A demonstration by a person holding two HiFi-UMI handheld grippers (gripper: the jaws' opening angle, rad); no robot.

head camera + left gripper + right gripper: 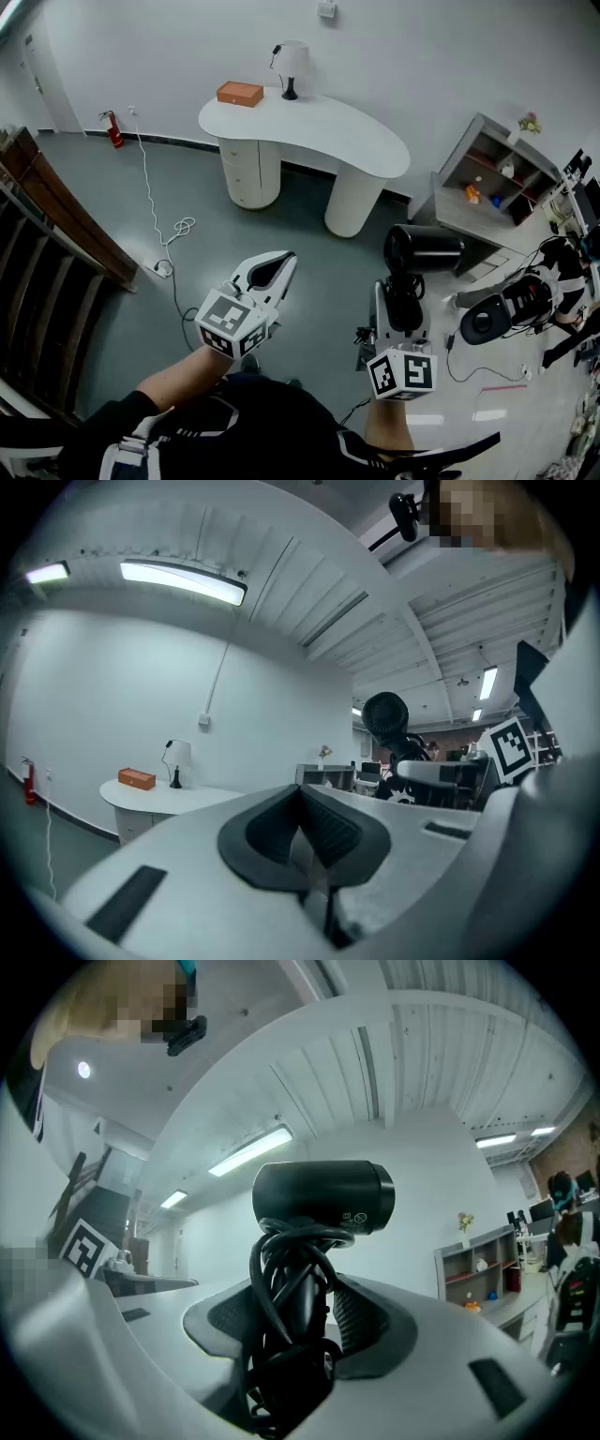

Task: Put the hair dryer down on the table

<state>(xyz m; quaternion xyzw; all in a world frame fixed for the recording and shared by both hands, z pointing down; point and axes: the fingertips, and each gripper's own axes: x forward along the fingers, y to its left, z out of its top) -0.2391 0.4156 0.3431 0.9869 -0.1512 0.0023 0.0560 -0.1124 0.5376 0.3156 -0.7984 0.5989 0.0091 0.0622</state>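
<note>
far left: brown wooden slatted structure along the edge of the head view. red fire extinguisher stands against the wall. a white cable runs from the wall down across the grey floor, with a loose coil partway.

left gripper: clenched, tips touching, nothing between the pads. its own view shows the dark pads meeting in a v with only the room behind. its marker cube faces the head camera, forearm behind it. it hangs over the floor, well short of the table.

centre back: white curved table on two round pedestals. an orange box sits at its left end, and a small lamp stands just right of the box. the rest of the top is bare white.

right gripper: grasping the hair dryer by the handle, pads pressing on both sides. the black cord is wound round the handle, and the loops sit inside the grip too. the barrel lies roughly level above the jaws. the dryer is up in the air over the floor, right of the table's right pedestal and apart from the tabletop.

right: grey open shelf unit against the wall, small items on its shelves, too small to tell.
</note>
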